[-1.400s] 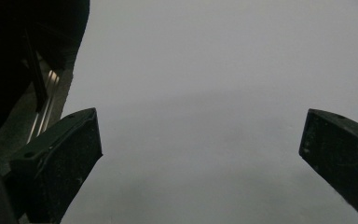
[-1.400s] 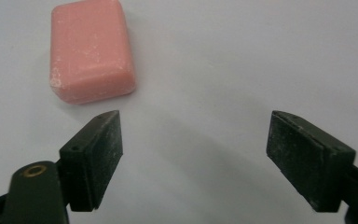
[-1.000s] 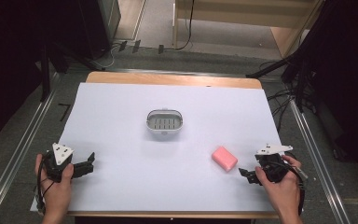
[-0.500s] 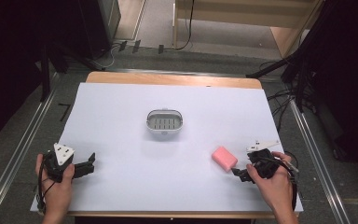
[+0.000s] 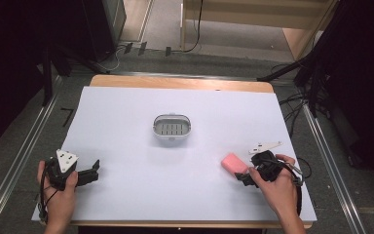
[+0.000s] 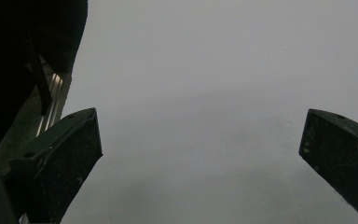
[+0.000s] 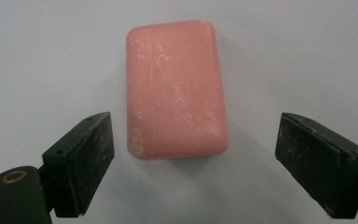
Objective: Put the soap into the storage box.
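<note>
Surface: I saw a white sheet [image 5: 136, 195] covering the wooden table [image 5: 180, 82], flat and matte.
Room: dark curtains stood on both sides, grey floor and cables beyond the far edge.
Soap: the pink soap bar [image 5: 235, 163] lay flat near the right front of the sheet; in the right gripper view [image 7: 176, 88] its near end sat between the jaws.
Right gripper [image 5: 244, 177]: its jaws stood wide, pads on either side of the bar and touching nothing.
Left gripper [image 5: 93, 171]: jaws wide and empty, at the front left corner.
Dish: a grey soap dish [image 5: 172, 128] sat mid-sheet, well apart from the bar.
Open room: bare sheet between dish, bar and both hands.
</note>
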